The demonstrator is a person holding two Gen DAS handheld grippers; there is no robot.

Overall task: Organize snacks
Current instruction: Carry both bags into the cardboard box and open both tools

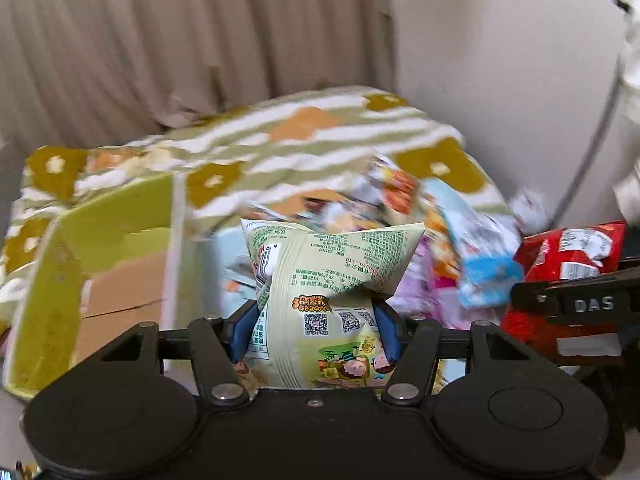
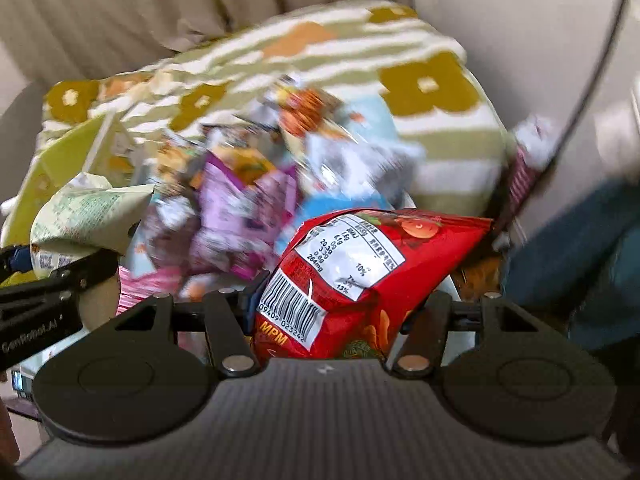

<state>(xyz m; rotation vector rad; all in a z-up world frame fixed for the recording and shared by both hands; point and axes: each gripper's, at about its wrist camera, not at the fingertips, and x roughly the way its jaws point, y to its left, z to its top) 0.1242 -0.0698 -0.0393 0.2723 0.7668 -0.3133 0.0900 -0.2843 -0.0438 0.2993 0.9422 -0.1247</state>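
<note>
Snacks lie in a loose pile [image 1: 420, 248] on a flowered cloth, and the pile serves as the landmark throughout.

Left wrist view: the left hand-held gripper [image 1: 316, 328] is clenched on a pale green snack bag [image 1: 320, 280], its blue pads [image 1: 244, 332] pressing in from both sides so the bag creases at the waist and puffs out above. The bag sits in front of the pile, raised clear of it. A yellow-green cardboard box [image 1: 100, 264] stands open to the left of the pile, likely where the bags go. To the right of the pile a red bag [image 1: 568, 248] shows in the other hand-held gripper [image 1: 576, 304].

Right wrist view: the right hand-held gripper [image 2: 344, 304] grips the red snack bag [image 2: 360, 272] across its lower half, barcode label facing up, with the bag bulging between the jaws. It hangs in front of the pile [image 2: 248, 200]. The green bag [image 2: 88, 216] appears to the left of the pile, near the box [image 2: 60, 168].

Both bags look light, air-filled and crinkly, with slick film that could slide. Their contents are probably brittle, so a moderate squeeze across the middle or a pinch on the sealed edge seems safest.
</note>
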